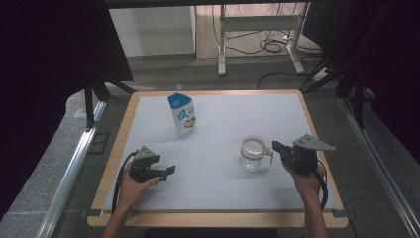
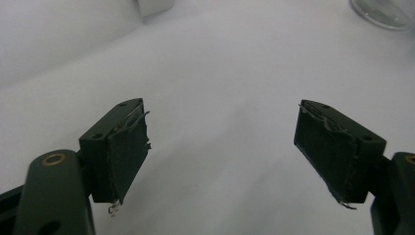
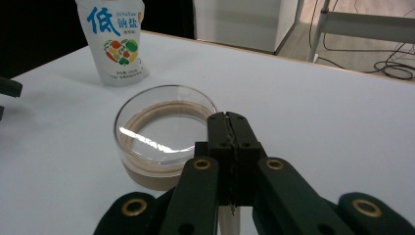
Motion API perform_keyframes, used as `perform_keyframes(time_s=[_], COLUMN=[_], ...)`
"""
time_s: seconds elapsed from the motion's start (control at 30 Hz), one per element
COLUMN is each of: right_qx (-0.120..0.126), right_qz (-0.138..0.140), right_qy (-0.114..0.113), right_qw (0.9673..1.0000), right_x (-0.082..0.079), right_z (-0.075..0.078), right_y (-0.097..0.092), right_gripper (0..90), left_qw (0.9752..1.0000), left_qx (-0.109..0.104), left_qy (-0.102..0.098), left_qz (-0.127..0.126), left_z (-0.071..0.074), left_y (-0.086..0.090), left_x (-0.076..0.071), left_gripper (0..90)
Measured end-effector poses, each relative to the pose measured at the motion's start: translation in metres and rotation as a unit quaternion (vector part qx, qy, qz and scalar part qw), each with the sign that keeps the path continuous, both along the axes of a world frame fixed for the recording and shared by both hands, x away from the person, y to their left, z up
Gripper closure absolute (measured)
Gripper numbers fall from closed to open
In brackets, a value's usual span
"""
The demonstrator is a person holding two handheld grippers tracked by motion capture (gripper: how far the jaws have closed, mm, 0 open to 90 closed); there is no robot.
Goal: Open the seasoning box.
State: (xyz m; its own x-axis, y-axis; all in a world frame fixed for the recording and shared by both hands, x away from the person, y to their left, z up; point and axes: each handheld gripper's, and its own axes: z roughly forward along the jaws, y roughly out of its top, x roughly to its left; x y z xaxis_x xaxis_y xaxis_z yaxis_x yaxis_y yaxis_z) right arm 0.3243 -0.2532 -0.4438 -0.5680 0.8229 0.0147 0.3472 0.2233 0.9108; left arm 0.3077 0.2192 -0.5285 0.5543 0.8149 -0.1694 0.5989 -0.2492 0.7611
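White laminate with a pale wood rim makes up the tabletop (image 1: 223, 163), and nearest you both hands rest low on it, one gripper each. Your left gripper (image 1: 170, 170) sits at the near left with its fingers (image 2: 122, 152) spread wide apart over bare surface, holding nothing; it looks parked, ready but uncommitted. Your right gripper (image 1: 275, 147) is at the near right, its fingers (image 3: 230, 134) pressed together; they sit right at the handle of the glass jar (image 1: 253, 153), and something pale shows just below them, so they appear to pinch that handle, probably to steady or lift the jar, though the contact itself is partly hidden. The jar stands upright with its wide mouth open, a tan ring inside its rim. Farther back, left of centre and well apart from the jar, a white and blue salt pouch (image 1: 183, 115) stands upright on its base, untouched, likely waiting to be poured.
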Motion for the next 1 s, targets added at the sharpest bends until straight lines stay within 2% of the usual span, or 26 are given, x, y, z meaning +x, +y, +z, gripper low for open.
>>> perform_keyframes(time_s=[0.5, 1.0], right_qx=[-0.021, -0.021], right_qz=[0.000, -0.002], right_qy=[0.008, 0.008], right_qw=[0.9997, 0.9998], right_x=[0.0048, 0.0043], right_z=[-0.0083, -0.0094], right_y=[0.0059, 0.0055], right_gripper=[89.7, 89.7], left_qw=[1.0000, 0.9999], left_qx=[0.002, 0.004], left_qy=[-0.005, -0.014], left_qz=[0.000, 0.000], left_z=[0.0014, 0.0017], left_y=[-0.0009, -0.0050], left_x=[-0.0020, -0.0043], left_gripper=[21.9, 23.9])
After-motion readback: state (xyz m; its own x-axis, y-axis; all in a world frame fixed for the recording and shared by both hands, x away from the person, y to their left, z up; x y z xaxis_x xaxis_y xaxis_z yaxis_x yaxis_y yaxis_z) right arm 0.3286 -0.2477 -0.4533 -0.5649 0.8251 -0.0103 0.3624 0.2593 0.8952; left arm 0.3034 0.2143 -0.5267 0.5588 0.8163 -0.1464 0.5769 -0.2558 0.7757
